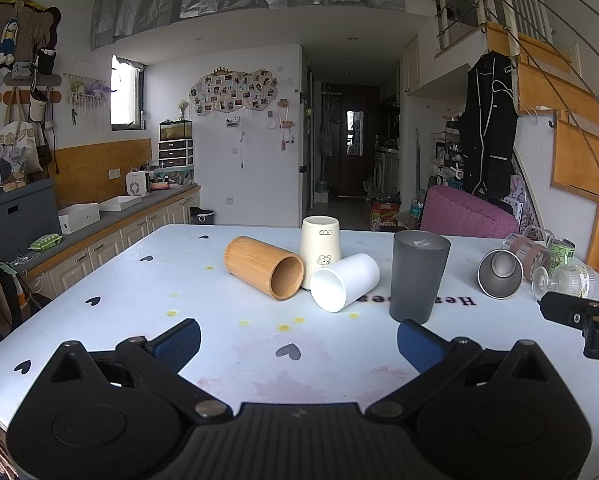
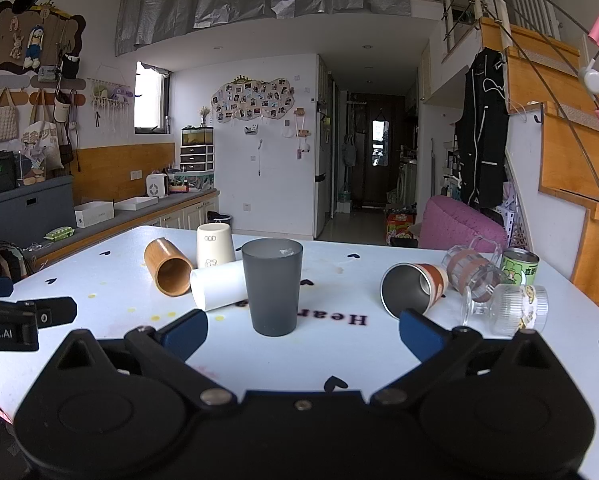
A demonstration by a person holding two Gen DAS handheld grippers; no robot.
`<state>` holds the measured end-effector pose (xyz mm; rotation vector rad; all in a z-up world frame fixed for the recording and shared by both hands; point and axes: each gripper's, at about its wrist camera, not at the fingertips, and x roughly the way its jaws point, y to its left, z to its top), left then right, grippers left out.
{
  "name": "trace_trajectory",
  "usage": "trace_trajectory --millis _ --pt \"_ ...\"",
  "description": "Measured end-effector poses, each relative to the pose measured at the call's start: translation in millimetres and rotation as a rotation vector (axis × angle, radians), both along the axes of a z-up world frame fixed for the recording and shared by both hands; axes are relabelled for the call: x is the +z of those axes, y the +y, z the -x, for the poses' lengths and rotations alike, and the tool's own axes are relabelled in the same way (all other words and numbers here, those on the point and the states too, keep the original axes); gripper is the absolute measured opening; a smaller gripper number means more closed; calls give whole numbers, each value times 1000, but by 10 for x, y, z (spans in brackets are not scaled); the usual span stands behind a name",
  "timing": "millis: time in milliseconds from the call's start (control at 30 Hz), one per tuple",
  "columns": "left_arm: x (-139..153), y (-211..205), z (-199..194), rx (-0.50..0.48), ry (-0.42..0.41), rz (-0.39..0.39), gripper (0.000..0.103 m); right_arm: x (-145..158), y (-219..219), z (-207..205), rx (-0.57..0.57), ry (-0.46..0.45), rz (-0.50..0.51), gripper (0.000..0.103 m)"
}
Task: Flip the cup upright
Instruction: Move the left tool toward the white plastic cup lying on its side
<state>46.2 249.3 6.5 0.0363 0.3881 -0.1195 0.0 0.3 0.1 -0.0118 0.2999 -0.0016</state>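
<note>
A dark grey cup point(image 1: 417, 276) point(image 2: 273, 286) stands upright mid-table. A bamboo cup point(image 1: 264, 267) point(image 2: 168, 270) and a white cup point(image 1: 344, 287) point(image 2: 218, 285) lie on their sides, next to a standing cream cup point(image 1: 320, 250) point(image 2: 214, 245). A steel cup point(image 1: 500, 273) point(image 2: 411, 286), a banded glass point(image 2: 473, 270) and a ribbed glass point(image 2: 511, 309) also lie on their sides at the right. My left gripper point(image 1: 298, 340) is open and empty, short of the cups. My right gripper point(image 2: 303, 330) is open and empty in front of the grey cup.
The light blue table point(image 1: 139, 292) point(image 2: 339, 360) carries heart prints and yellow spots. A green can point(image 2: 519, 266) stands at the far right. A counter with boxes point(image 1: 99, 212) runs along the left. A pink seat point(image 2: 459, 222) is beyond the table.
</note>
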Motion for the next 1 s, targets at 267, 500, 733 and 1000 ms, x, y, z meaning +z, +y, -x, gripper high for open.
trace_trajectory --millis 267,500,733,1000 --pt "0 -2 0 -1 0 -1 103 0 1 0 1 0 0 103" --pt "-13 -38 -43 -39 -12 -9 103 -2 4 1 11 -7 -4 103" --pt "-21 -67 -370 -128 -18 -57 103 -18 10 66 20 -17 -5 103" --pt "-138 -270 -943 -305 -4 -153 102 -26 -53 28 14 -14 -15 103"
